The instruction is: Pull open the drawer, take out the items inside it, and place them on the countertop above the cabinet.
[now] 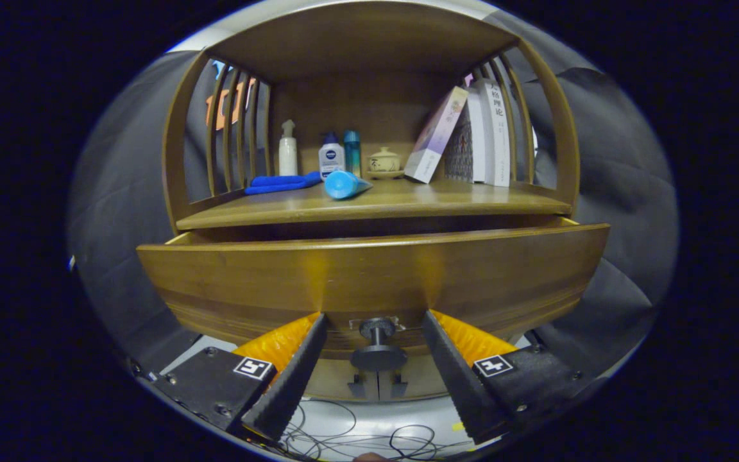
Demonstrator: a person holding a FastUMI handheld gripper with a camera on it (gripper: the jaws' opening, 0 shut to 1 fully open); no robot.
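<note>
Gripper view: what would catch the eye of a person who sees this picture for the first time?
First the wide wooden drawer front, pulled partly out just ahead of the fingers. Its round knob sits between the two fingers of the hand-held gripper, which is open and not touching it. Above, on the countertop, a blue tube lies beside a blue cloth, with bottles behind and books leaning to the right.

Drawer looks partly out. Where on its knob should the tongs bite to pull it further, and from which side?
Grip the drawer knob on its thin stem behind the round cap, coming straight at the drawer front. The cap is wider than the stem, so it should catch the fingers when pulled. The tongs are open, one finger on each side of it.
</note>
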